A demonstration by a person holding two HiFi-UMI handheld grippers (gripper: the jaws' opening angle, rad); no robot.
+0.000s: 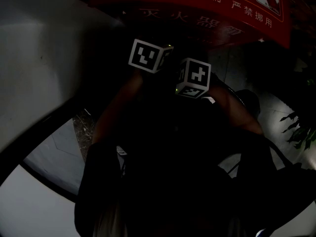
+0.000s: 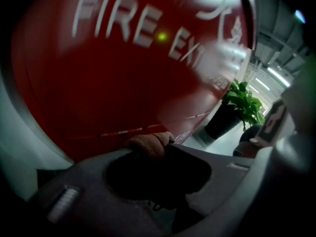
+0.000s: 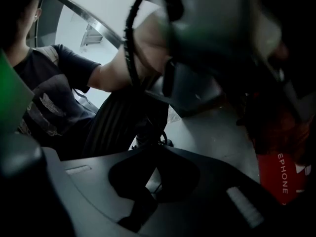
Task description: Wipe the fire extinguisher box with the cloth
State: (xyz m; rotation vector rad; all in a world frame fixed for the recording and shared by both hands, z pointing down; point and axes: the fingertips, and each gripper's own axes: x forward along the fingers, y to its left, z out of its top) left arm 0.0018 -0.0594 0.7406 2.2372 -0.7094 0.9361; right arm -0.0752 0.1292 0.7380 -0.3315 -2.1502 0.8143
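Comparing views first. Only the left gripper view shows the cloth (image 2: 147,142): a brownish wad pinched at the tips of the left gripper (image 2: 163,147), jaws closed on it. It sits right at the red face of the fire extinguisher box (image 2: 123,83); actual contact cannot be resolved, as the white "FIRE EXT…" lettering is smeared by blur.

The right gripper view faces away from that face. The right gripper (image 3: 154,148) has its jaws drawn together, with nothing visibly clamped. Beyond them are the person's dark shirt (image 3: 44,107), a bare forearm (image 3: 133,58) and a black cable (image 3: 129,48). A red panel (image 3: 284,174) with white letters sits at the lower right edge.

The head view is very dark and neither set of jaws can be made out there. It shows the two marker cubes — left cube (image 1: 150,56), right cube (image 1: 194,77) — close together just below the box's lower edge, which carries white Chinese characters.

Surroundings: a potted plant (image 2: 239,105) in a dark pot stands beside the box on its far side, clear of the cloth. The floor (image 1: 276,107) is pale grey. A white curved wall (image 1: 39,73) fills the left of the head view. Strip lights (image 2: 276,73) run along the ceiling in the left gripper view.
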